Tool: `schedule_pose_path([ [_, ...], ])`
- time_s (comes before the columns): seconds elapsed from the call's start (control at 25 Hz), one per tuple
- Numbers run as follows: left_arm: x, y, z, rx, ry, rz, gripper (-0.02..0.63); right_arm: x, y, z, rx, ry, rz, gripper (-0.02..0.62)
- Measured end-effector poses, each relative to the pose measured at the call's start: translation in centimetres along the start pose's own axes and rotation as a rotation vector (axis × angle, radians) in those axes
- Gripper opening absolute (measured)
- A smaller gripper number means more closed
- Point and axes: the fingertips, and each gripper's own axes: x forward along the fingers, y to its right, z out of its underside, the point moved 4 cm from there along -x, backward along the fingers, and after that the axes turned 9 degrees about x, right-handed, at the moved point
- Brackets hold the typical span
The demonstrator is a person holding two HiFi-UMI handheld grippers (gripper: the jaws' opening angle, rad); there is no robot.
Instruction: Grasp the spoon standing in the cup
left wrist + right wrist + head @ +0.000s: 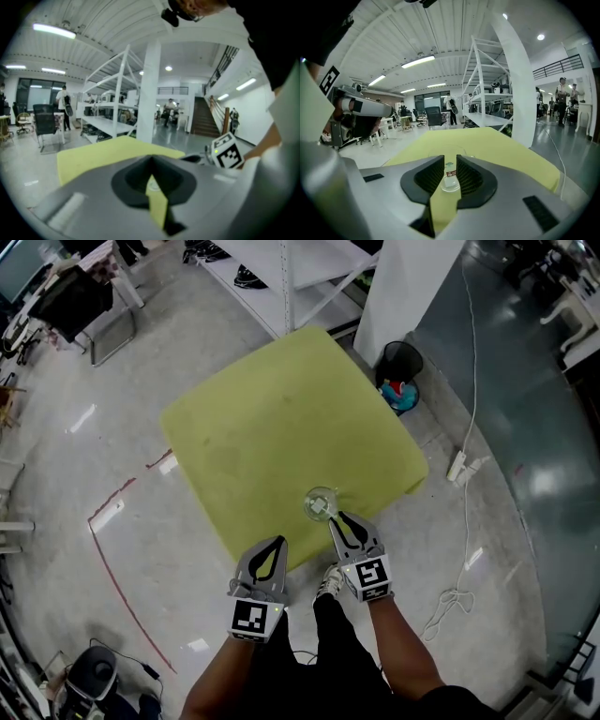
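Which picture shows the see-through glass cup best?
The head view: the whole clear glass cup shows on the yellow-green table. The right gripper view shows only a strip between the right gripper's open jaws. The left gripper view doesn't clearly show it.

I get bright, even light from ceiling strip lamps point(418, 61) above my right gripper point(450, 161), glare on the glossy floor point(544, 479) to its right, black fisheye corners, and blurred jaws.

The table point(281, 418) is yellow-green, the cup point(321, 503) clear, the left gripper point(277, 542) and right gripper point(336, 519) grey with black-and-white square markers, the floor point(75, 474) pale grey, the bin point(401, 360) black, the shelf point(272, 263) white.
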Motion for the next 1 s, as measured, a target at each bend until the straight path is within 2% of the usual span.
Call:
schedule_pose_path([
  [0.12,0.4,0.3,0.3,0.023,-0.011,0.017,0.008,0.3,0.0,0.4,0.009,-0.005,0.007,0.049],
  [0.24,0.7,0.2,-0.1,0.051,-0.019,0.031,0.008,0.4,0.0,0.3,0.005,-0.007,0.015,0.044],
  [0.6,1.0,-0.1,-0.8,0.029,0.024,0.014,0.008,-0.8,0.2,-0.7,-0.018,0.027,0.035,0.043],
  [0.84,0.8,-0.4,-1.5,0.052,0.008,0.02,0.008,-3.1,-0.5,-4.3,-0.037,0.107,0.031,0.043],
  [1.0,-0.1,-0.6,-3.2,0.039,0.058,0.012,0.008,-5.9,-2.0,-8.5,-0.057,0.199,0.019,0.043],
])
